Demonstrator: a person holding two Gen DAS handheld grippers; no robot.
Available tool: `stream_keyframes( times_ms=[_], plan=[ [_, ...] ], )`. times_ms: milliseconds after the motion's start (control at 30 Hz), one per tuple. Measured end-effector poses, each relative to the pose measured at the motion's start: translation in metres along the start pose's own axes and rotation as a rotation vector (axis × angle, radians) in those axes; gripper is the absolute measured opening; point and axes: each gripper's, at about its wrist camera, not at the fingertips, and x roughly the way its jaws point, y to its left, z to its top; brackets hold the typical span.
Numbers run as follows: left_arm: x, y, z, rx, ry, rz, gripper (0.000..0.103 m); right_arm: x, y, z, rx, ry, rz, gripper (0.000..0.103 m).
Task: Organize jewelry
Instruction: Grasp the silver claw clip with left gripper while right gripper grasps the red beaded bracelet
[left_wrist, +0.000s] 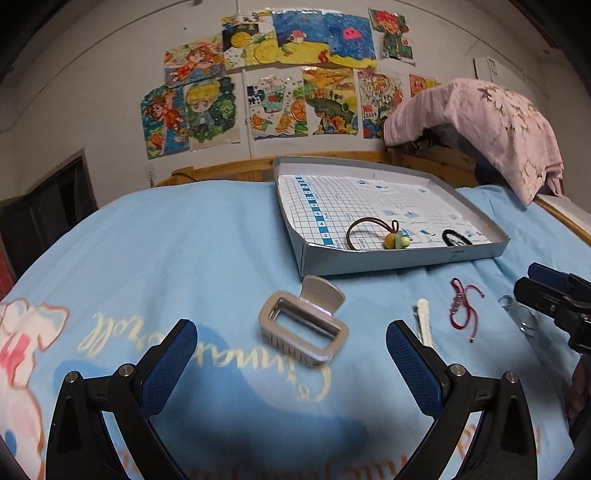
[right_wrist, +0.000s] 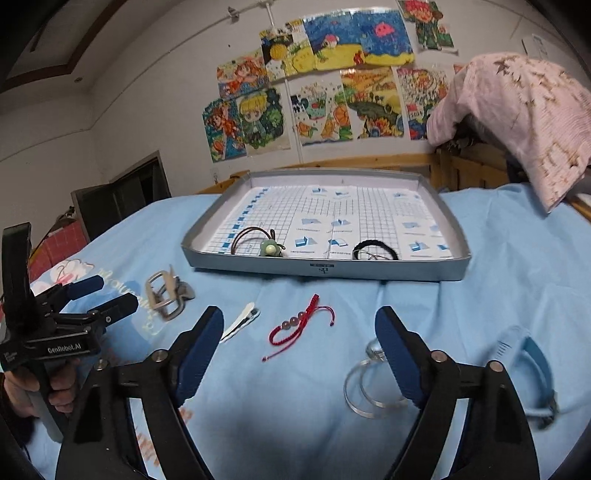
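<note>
Blue bedsheet (left_wrist: 184, 240), silver hair claw (left_wrist: 303, 328) just beyond left gripper (left_wrist: 291, 347).

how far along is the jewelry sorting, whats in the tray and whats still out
Done: a brown hair tie with beads and a black hair tie lie in the grey tray. In hand: nothing; the left claw and right claw are both open and empty. Left on the blue sheet: silver hair clip, white clip, red cord bracelet, clear rings, blue hair clip.
</note>
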Motion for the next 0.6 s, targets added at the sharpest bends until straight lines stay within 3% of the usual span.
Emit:
stream_keyframes(
  times_ms=[67, 233, 400, 600],
  plan=[
    [0.011, 0.000, 0.002, 0.010, 0.005, -0.001, 0.103, 0.014, 0.002, 0.001, -0.005, 0.016, -0.002, 0.076],
    [0.037, 0.003, 0.003, 0.031, 0.039, 0.000, 0.103, 0.043, 0.005, 0.000, -0.016, 0.079, -0.040, 0.050],
    [0.046, 0.005, -0.005, 0.024, 0.046, -0.009, 0.103, 0.062, 0.004, -0.006, -0.005, 0.115, -0.032, 0.050],
    [0.050, -0.004, -0.008, 0.082, 0.051, -0.003, 0.103, 0.069, 0.001, -0.012, 0.007, 0.136, -0.004, 0.050]
  ],
)
